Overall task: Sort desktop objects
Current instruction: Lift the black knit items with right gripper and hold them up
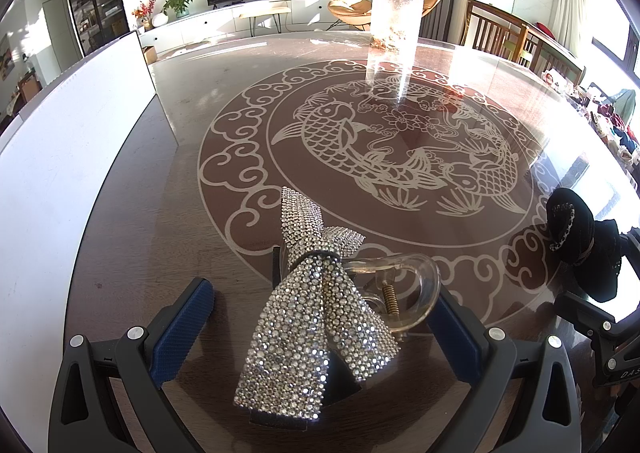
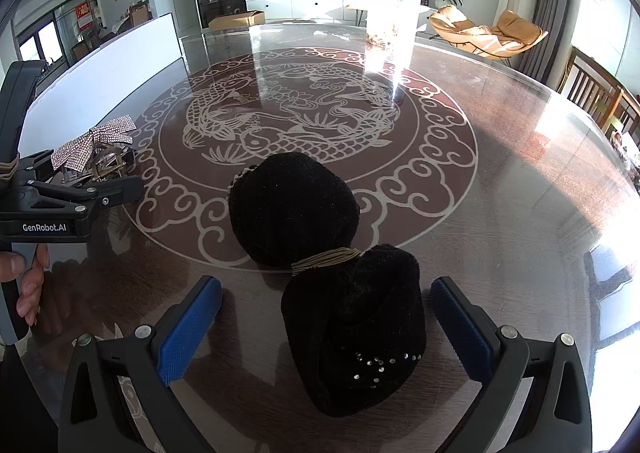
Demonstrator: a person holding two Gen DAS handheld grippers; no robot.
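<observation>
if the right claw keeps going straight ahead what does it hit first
The black velvet bow, which already lies between the open right claw and fills the path ahead. Beyond it is bare table.

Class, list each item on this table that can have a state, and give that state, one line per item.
left gripper: open, fingers either side of the rhinestone bow clip
right gripper: open, fingers either side of the black velvet bow
rhinestone bow clip: lying on the table, ungripped
black velvet bow: lying on the table, ungripped
clear container: upright at the far side
</observation>
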